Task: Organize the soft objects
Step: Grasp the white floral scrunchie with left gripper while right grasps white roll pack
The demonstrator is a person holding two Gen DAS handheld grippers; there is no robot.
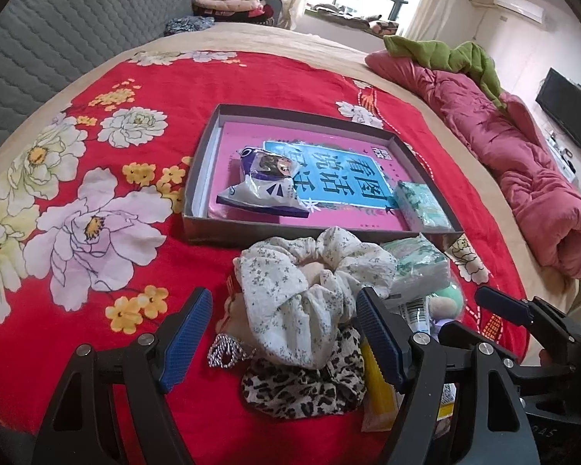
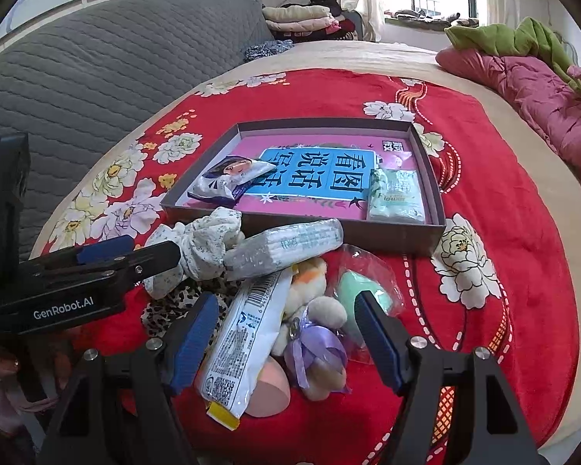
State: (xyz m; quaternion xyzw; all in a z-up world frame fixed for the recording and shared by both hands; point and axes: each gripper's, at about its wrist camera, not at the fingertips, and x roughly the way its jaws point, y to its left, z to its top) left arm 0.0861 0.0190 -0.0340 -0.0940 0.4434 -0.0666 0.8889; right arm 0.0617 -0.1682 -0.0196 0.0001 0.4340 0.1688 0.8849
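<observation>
Left gripper [image 1: 282,333] up first on its own wrist view: fingers spread wide, straddling the white floral scrunchie [image 1: 310,286], nothing pinched. Sat atop a leopard-print scrunchie [image 1: 302,391] on the red floral blanket [image 1: 97,193], a silver ball chain [image 1: 224,350] just beside. Shallow box [image 1: 197,193] lay beyond the pile, holding a blue-covered book [image 1: 341,174], a wipes pouch [image 1: 263,182] and a green tissue pack [image 1: 422,205]. Another tissue pack [image 1: 418,267] touched the scrunchie's right side. Over to the right wrist view: right gripper [image 2: 286,333] likewise gaped open, hovering over a long white packet [image 2: 248,345], a small plush with purple ribbon [image 2: 317,345] and a mint sponge in clear wrap [image 2: 360,290]. Pink sponge [image 2: 269,391] peeked out under the packet. Left gripper [image 2: 151,250] came in side-on from the left, its tips at the scrunchie [image 2: 201,244].
</observation>
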